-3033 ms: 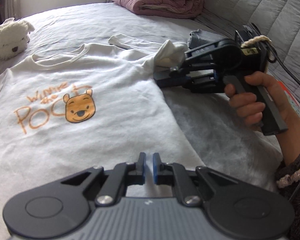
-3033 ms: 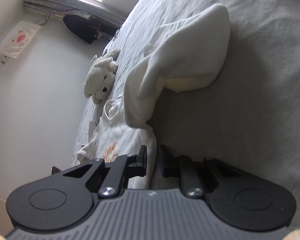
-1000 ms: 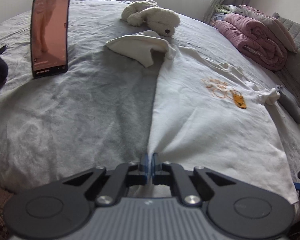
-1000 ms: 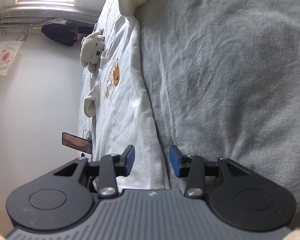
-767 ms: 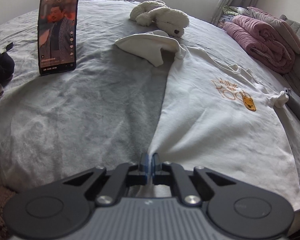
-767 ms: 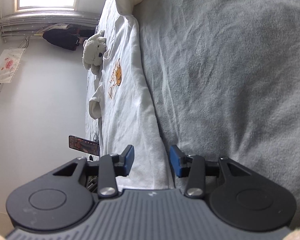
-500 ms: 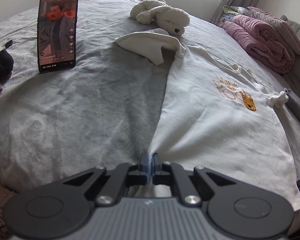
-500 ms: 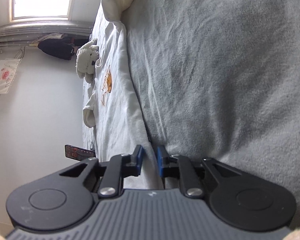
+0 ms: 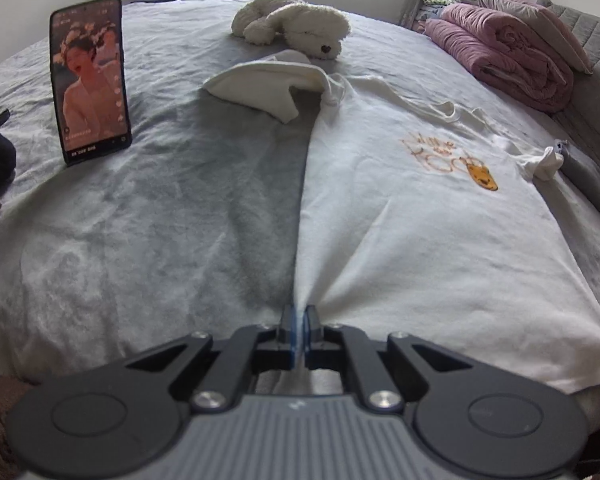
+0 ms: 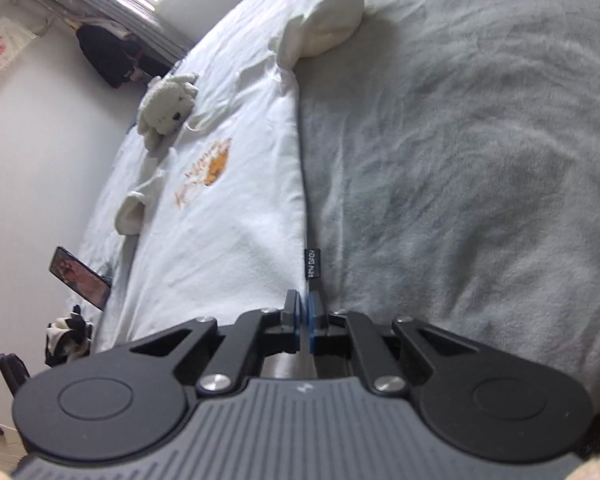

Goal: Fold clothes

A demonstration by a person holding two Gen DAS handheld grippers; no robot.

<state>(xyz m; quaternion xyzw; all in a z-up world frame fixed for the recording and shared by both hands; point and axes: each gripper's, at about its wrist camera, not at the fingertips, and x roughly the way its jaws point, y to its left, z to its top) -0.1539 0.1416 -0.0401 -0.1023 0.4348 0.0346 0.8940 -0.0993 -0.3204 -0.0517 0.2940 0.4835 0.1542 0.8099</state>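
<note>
— How did the claws stand?

— Both were clenched. The left gripper (image 9: pixel 299 330) had pinched one bottom corner of the white cotton T-shirt with the orange bear print (image 9: pixel 420 208), the cloth drawn up into a ridge between its blue pads. The right gripper (image 10: pixel 303 326) was clamped on the shirt's other hem corner, right below a small black side label (image 10: pixel 313 263).

— And where did the shirt lie?

— Flat, print upward, on the grey quilted bed cover (image 9: pixel 160 208), its hem toward me.

— How many of each?

— Two grippers, one shirt with two sleeves: the left sleeve (image 9: pixel 268 84) folded over itself, the other sleeve (image 9: pixel 544 162) bunched small.

— What else was about?

— One black smartphone (image 9: pixel 90 78) propped upright left of the shirt, its screen lit. Beyond the collar, one fluffy white toy dog (image 9: pixel 296 24) on its side. Far right, one rolled pink quilt (image 9: pixel 508 46), and a grey cloth bundle (image 9: pixel 586 178) just beside the bunched sleeve. Nothing lay on the shirt itself.
</note>
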